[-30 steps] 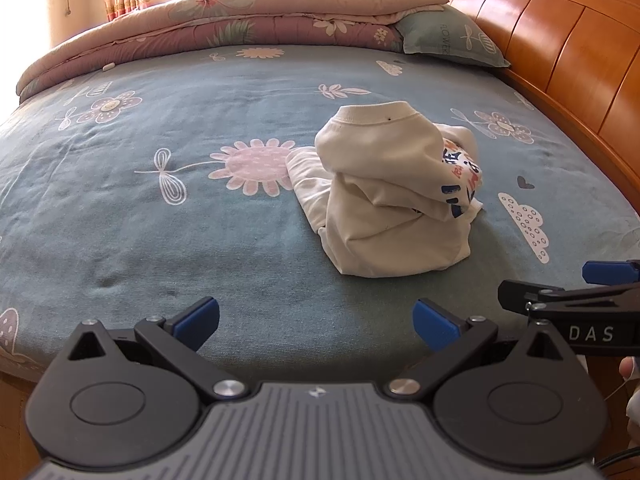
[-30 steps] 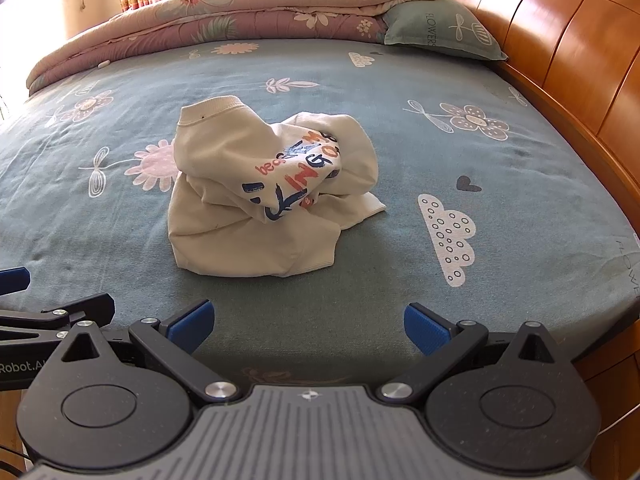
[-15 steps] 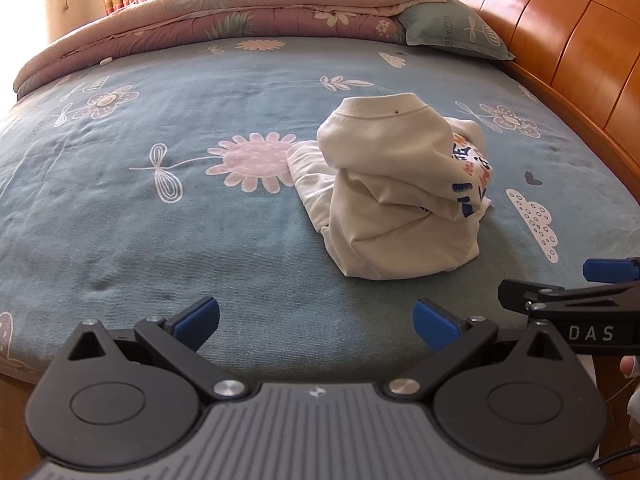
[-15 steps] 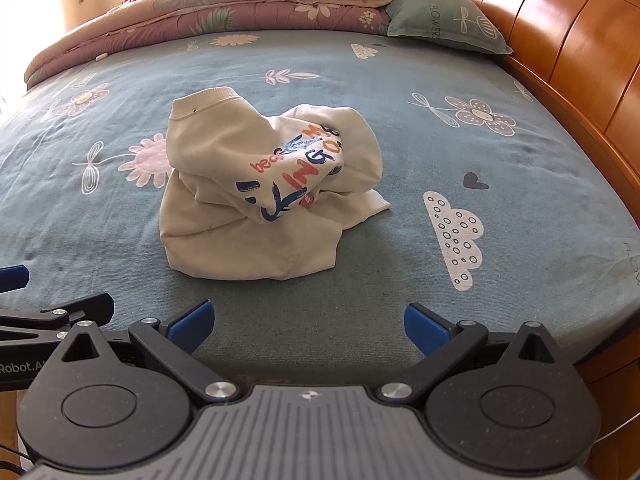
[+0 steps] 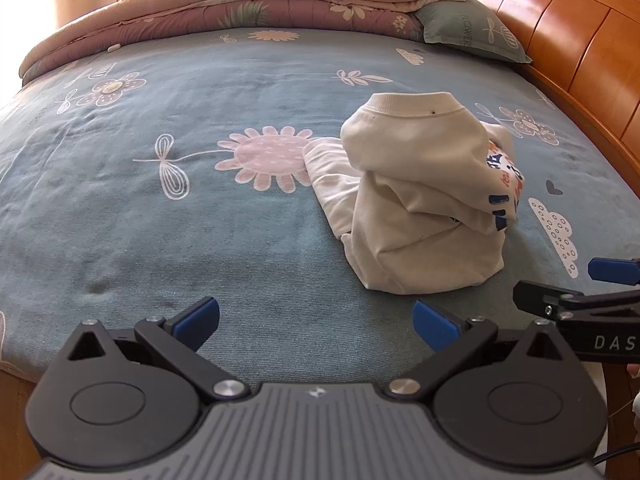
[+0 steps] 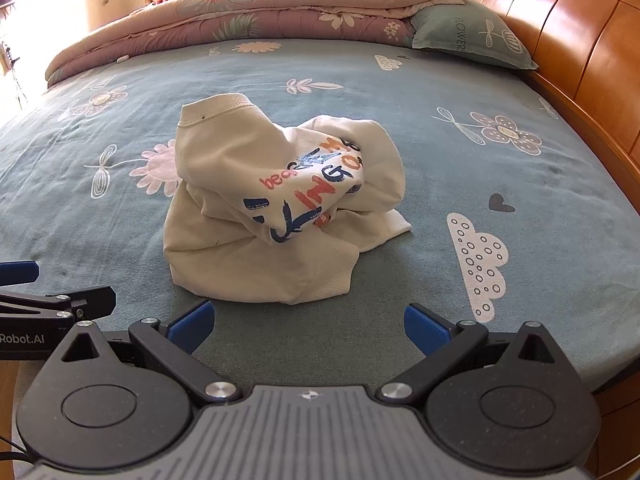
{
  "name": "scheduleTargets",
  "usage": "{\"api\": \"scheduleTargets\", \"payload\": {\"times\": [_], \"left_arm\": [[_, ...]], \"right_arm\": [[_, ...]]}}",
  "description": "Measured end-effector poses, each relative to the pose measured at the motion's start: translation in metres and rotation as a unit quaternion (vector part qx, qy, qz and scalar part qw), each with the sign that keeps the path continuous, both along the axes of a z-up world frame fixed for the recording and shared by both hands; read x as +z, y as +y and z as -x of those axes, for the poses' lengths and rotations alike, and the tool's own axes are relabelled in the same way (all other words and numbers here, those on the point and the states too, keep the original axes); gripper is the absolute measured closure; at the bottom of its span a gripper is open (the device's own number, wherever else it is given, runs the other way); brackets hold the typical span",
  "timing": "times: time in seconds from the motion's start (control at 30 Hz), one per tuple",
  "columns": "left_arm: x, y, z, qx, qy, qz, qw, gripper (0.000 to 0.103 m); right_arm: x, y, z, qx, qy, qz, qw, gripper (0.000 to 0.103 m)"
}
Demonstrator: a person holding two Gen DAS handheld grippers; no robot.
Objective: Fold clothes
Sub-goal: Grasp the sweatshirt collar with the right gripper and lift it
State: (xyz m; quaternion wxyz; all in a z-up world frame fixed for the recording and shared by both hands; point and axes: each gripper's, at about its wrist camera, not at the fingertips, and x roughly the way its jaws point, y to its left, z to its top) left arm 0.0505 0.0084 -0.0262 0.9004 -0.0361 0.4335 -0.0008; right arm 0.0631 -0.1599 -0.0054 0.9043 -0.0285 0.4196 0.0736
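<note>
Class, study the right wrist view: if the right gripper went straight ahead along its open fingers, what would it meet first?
Most likely the crumpled cream sweatshirt with printed lettering, heaped directly ahead of the right gripper on the teal flowered bedsheet. Its near ribbed hem would probably be met first, though depth is uncertain.

— What can't you read on the sweatshirt (image 6: 248, 216)?
— Its print folds under; only part of the lettering shows.
— Anything cut off?
— The right gripper (image 5: 592, 292) runs off the left wrist view's edge, and the pillow (image 6: 468, 36) text is too small.
</note>
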Motion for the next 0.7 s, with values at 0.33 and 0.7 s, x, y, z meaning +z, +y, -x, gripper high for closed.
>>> {"api": "scheduleTargets", "payload": {"times": [0.33,0.7], "left_arm": [[-0.004,0.019,-0.029,0.023,0.014,0.003,0.9996,0.0],[-0.002,0.041,-0.047,0.05,0.023,0.003,0.9985,0.0]], "right_arm": [[0.014,0.011,-0.041,0.018,-0.015,0.006,1.0,0.0],[0.008,0.039,-0.084,0.04,-0.017,0.033,0.998,0.0]]}}
